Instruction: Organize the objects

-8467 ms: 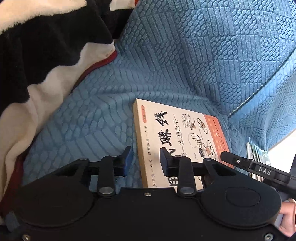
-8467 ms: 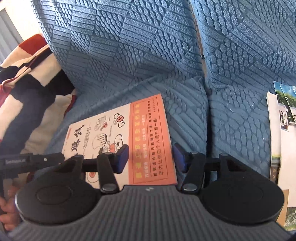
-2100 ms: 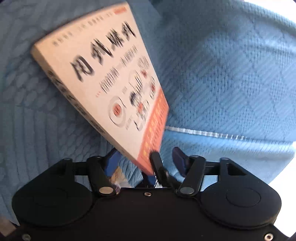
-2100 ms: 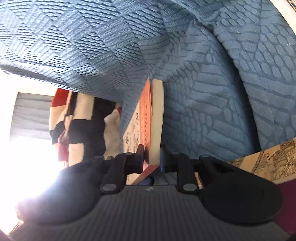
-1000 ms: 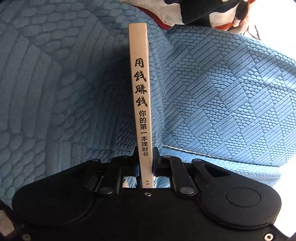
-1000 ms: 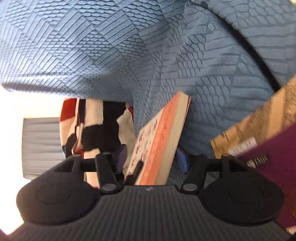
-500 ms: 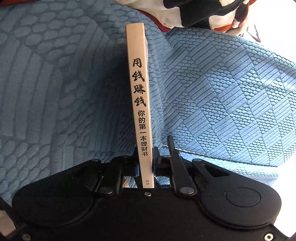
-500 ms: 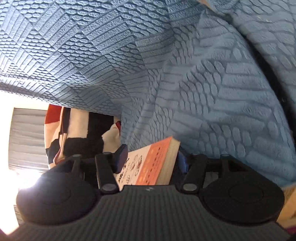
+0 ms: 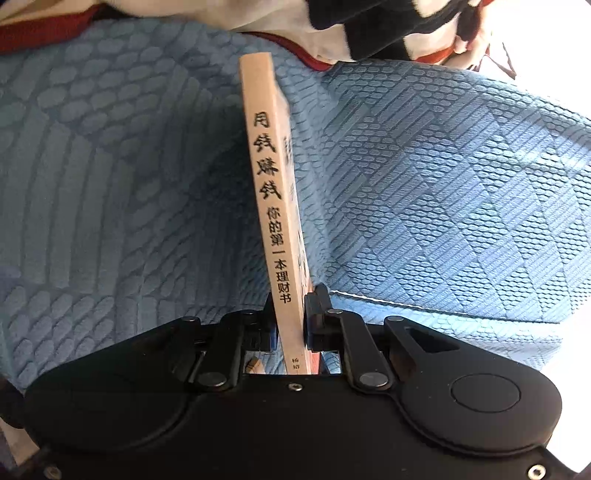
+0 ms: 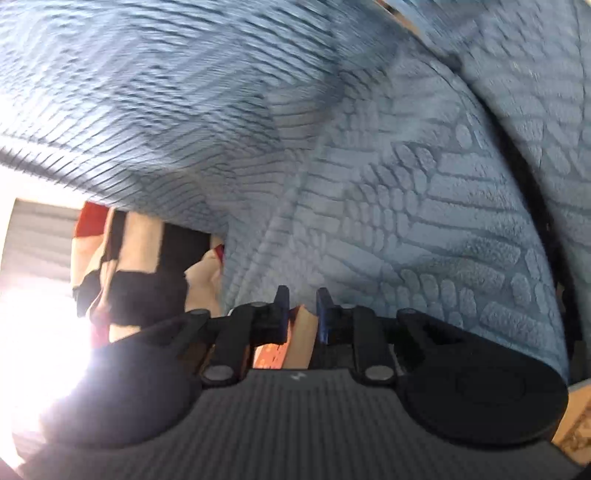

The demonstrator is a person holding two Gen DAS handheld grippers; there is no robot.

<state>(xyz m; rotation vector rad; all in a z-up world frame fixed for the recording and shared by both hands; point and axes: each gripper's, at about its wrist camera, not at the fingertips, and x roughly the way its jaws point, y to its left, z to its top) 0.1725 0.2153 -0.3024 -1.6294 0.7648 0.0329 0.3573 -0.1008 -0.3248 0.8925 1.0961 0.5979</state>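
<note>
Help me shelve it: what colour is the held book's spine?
Pale tan book spine with black characters, clearest in the left wrist view.

black left claw [image 9: 290,314], silver rivets; right claw [image 10: 300,314], blue pads, ribbed housing.

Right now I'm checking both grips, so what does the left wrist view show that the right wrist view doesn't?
Only the left wrist view shows the book spine with its printed title, clamped edge-on in the left gripper. Only the right wrist view shows the right gripper closing, the book's orange cover and page edge between its jaws. Both show the blue textured sofa cover and the black, white and red blanket.
</note>
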